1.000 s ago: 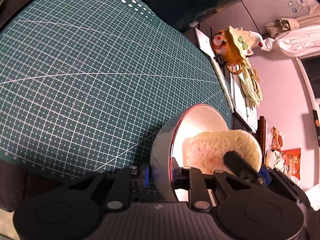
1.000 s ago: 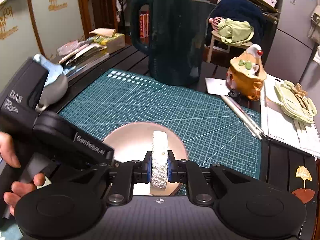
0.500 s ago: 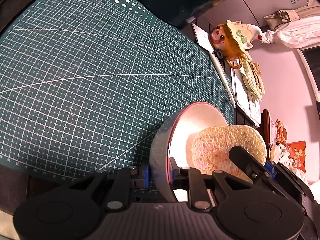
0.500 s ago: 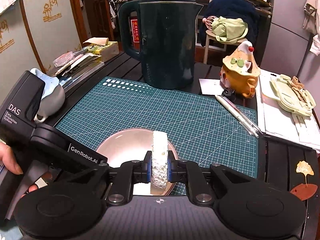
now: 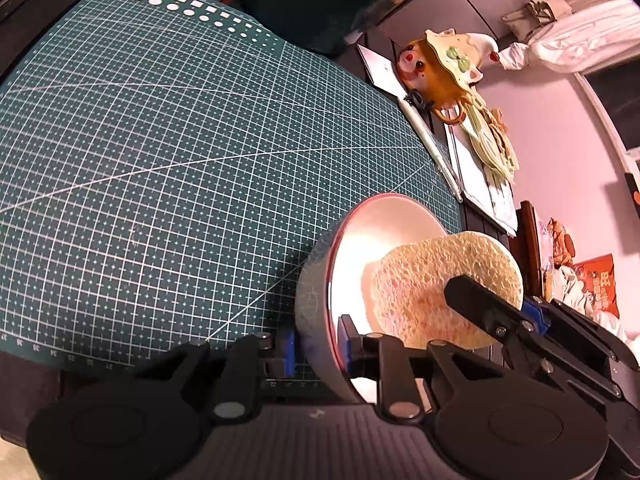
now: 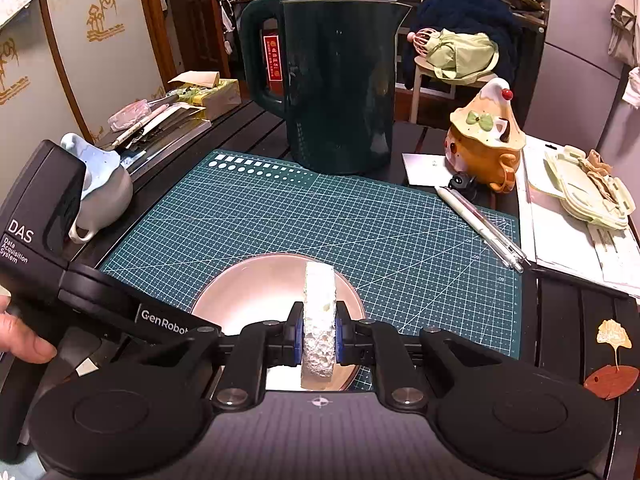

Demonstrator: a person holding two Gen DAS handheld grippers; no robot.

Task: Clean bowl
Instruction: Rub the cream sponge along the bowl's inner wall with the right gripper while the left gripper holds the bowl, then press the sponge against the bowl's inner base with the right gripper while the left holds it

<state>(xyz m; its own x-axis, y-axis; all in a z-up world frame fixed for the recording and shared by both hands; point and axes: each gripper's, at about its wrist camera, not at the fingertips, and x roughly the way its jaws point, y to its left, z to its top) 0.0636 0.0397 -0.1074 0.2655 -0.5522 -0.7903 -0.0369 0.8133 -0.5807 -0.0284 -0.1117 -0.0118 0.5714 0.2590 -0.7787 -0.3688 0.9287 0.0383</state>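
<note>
Right wrist view: right gripper [image 6: 319, 346] clamps sponge [image 6: 319, 312] inside bowl [image 6: 256, 292]; kettle [image 6: 340, 80] at 12 o'clock. Left gripper [image 5: 319, 348], jaws opening, straddles bowl wall.

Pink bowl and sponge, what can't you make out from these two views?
- Round pink ceramic bowl: right wrist view, near rim hidden by the tongs' black body.
- Cream porous sponge: left wrist view, lower edge behind the right tongs.
- Bowl floor under the sponge: hidden in both views.
</note>
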